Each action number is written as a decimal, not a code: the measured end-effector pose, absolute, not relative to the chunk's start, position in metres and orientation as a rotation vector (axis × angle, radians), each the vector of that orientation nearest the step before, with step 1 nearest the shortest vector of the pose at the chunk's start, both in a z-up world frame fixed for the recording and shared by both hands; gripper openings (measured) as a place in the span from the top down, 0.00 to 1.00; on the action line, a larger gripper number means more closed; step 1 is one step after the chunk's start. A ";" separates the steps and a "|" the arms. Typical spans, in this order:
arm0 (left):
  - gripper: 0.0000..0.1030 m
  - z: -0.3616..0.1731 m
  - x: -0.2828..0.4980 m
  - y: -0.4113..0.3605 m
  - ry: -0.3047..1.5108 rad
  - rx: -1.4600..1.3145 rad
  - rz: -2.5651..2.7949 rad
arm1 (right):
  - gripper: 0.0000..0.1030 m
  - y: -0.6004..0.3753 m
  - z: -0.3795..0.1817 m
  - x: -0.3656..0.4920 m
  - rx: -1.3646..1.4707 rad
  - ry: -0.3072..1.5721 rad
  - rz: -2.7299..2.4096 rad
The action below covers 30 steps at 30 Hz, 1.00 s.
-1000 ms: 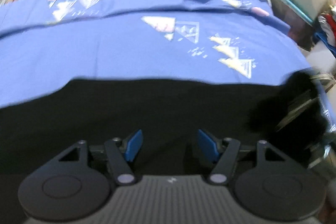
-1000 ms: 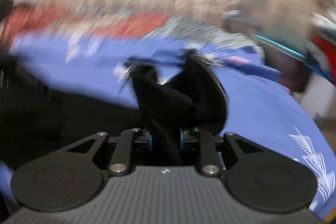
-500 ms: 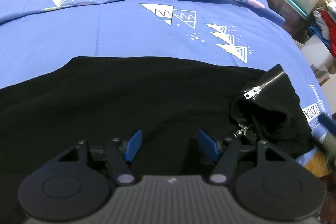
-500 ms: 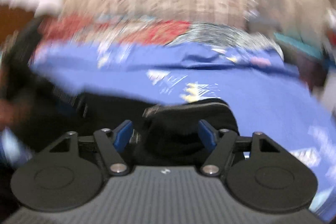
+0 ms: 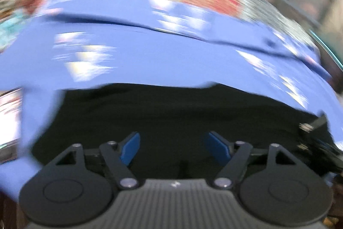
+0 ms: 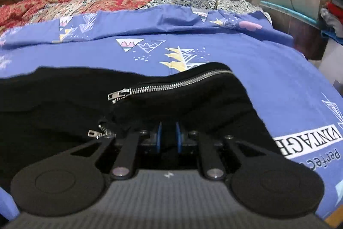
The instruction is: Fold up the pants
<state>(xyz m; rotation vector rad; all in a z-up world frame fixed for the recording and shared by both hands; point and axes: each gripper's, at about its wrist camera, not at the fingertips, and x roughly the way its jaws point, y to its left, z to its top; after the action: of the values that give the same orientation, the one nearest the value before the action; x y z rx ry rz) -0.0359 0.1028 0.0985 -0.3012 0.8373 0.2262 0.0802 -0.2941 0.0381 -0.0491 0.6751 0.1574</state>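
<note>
Half a second on, the right gripper [image 6: 168, 140] is clamping its blue pads onto the pants' [image 6: 64, 104] black fabric, having been spread apart before.

Going left to right: the left gripper [image 5: 171, 146] is hovering with fingers spread wide and gripping nothing above the pants [image 5: 163, 113], its view blurring with motion; the pants are lying across the blue bedsheet [image 6: 268, 70]; their zipper [image 6: 167, 85] is arching just above the right gripper's clenched fingers.
</note>
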 end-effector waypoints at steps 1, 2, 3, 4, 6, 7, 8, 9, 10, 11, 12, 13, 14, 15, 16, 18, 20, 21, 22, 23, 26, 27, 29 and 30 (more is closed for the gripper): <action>0.27 0.101 -0.049 0.121 0.824 -0.324 0.277 | 0.83 -0.295 0.046 0.078 -0.017 0.668 0.136; 0.24 0.103 -0.063 0.140 0.809 -0.350 0.327 | 0.82 -0.299 0.054 0.077 0.010 0.645 0.121; 0.23 0.103 -0.079 0.159 0.792 -0.382 0.380 | 0.82 -0.299 0.063 0.072 0.038 0.612 0.116; 0.20 0.102 -0.090 0.174 0.780 -0.409 0.417 | 0.81 -0.295 0.066 0.076 0.063 0.592 0.126; 0.15 0.096 -0.108 0.198 0.770 -0.465 0.468 | 0.81 -0.280 0.075 0.071 0.110 0.588 0.176; 0.13 0.090 -0.114 0.210 0.770 -0.501 0.481 | 0.81 -0.268 0.078 0.071 0.130 0.607 0.224; 0.11 0.083 -0.118 0.220 0.771 -0.549 0.482 | 0.81 -0.254 0.081 0.071 0.135 0.635 0.276; 0.11 0.079 -0.120 0.227 0.770 -0.593 0.473 | 0.81 -0.239 0.082 0.069 0.132 0.660 0.323; 0.11 0.072 -0.122 0.233 0.768 -0.637 0.459 | 0.81 -0.225 0.084 0.069 0.129 0.679 0.361; 0.10 0.065 -0.121 0.236 0.768 -0.676 0.440 | 0.81 -0.209 0.086 0.068 0.132 0.708 0.410; 0.09 0.058 -0.121 0.238 0.770 -0.700 0.420 | 0.81 -0.192 0.087 0.068 0.147 0.738 0.458; 0.07 0.050 -0.120 0.240 0.775 -0.714 0.400 | 0.81 -0.182 0.090 0.067 0.161 0.762 0.491; 0.04 0.044 -0.117 0.241 0.782 -0.720 0.388 | 0.81 -0.167 0.090 0.069 0.178 0.795 0.531; 0.03 0.037 -0.114 0.242 0.790 -0.727 0.378 | 0.81 -0.151 0.091 0.071 0.188 0.826 0.567; 0.03 0.031 -0.109 0.244 0.796 -0.738 0.367 | 0.81 -0.138 0.092 0.067 0.189 0.848 0.601; 0.02 0.022 -0.099 0.247 0.800 -0.773 0.333 | 0.81 -0.114 0.095 0.069 0.180 0.877 0.660; 0.00 0.017 -0.089 0.248 0.785 -0.786 0.314 | 0.81 -0.094 0.097 0.077 0.185 0.912 0.710; 0.01 0.015 -0.085 0.248 0.781 -0.785 0.317 | 0.81 -0.082 0.094 0.086 0.199 0.942 0.735; 0.06 0.013 -0.080 0.248 0.780 -0.785 0.324 | 0.81 -0.075 0.093 0.095 0.219 0.969 0.753; 0.23 0.012 -0.076 0.247 0.778 -0.776 0.333 | 0.81 -0.064 0.087 0.103 0.254 1.015 0.780; 0.58 0.017 -0.074 0.242 0.767 -0.760 0.322 | 0.88 -0.035 0.058 0.116 0.321 1.198 0.821; 0.60 0.021 -0.075 0.239 0.749 -0.765 0.300 | 0.91 -0.028 0.048 0.115 0.331 1.217 0.804; 0.63 0.034 -0.074 0.225 0.713 -0.709 0.277 | 0.92 -0.028 0.042 0.118 0.413 1.242 0.801; 0.63 0.044 -0.073 0.212 0.688 -0.651 0.245 | 0.92 -0.030 0.041 0.121 0.445 1.261 0.798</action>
<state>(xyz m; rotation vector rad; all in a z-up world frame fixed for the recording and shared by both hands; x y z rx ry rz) -0.0732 0.2116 0.0436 -0.6510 0.6875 0.2451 0.1205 -0.0300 0.0413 0.4450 1.2605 0.7978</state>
